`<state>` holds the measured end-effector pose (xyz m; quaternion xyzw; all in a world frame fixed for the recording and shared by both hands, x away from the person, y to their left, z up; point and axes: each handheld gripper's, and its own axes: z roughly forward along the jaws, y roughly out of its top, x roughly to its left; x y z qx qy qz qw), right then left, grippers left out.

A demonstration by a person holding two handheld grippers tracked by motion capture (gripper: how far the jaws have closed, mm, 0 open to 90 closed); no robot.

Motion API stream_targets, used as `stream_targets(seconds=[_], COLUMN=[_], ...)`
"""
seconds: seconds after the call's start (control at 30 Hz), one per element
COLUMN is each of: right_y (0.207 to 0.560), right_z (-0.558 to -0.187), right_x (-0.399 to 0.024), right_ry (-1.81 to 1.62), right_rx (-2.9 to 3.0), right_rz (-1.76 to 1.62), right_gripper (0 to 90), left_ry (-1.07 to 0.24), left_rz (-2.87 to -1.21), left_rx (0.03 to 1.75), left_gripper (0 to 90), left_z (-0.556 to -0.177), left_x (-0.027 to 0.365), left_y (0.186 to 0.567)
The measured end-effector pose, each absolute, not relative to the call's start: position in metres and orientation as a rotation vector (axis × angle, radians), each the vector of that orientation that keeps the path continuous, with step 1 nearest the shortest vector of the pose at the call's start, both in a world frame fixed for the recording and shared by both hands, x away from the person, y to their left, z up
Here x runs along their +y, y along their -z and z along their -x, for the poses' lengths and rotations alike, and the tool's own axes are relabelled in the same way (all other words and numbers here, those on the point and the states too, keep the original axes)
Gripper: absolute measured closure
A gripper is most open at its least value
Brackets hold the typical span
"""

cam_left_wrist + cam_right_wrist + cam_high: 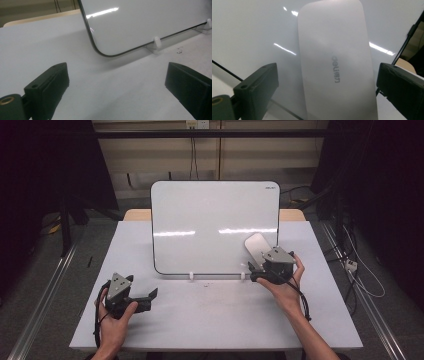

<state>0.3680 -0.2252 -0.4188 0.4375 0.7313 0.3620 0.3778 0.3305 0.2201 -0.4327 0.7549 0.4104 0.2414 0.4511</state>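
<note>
Whiteboard eraser [337, 65], marked "deli", lies flat against whiteboard [210, 220] at its 5 o'clock corner. Right claw [328, 90] wide open around it, apparently ungripped; left claw [116, 85] wide open, empty, over tabletop [210, 320].

Through the left gripper view we look along our left gripper [115, 87], its two black jaws spread wide apart with nothing between them. Beneath them lies the pale grey table top [37, 45]. Ahead of us stands a glossy white board with a thin dark rim and rounded corner [150, 22], propped upright in small white plastic feet [156, 43]. Ceiling lights glint on its face.
</note>
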Motion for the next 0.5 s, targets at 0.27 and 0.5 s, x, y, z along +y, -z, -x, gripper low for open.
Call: stream_targets(seconds=[0.27, 0.5], right_y=[0.413, 0.414], right_z=[-0.36, -0.347], right_x=[-0.236, -0.251], right_ry=[-0.938, -0.968], right_rx=[1.868, 1.866], right_rz=[-1.205, -1.244], right_gripper=[4.3, 4.4], left_ry=[-0.579, -0.585], left_rz=[-1.855, -1.859], left_rx=[1.009, 1.009], left_gripper=[5.0, 5.0], left_z=[-0.332, -0.333], left_x=[0.219, 0.218], left_y=[0.432, 0.431])
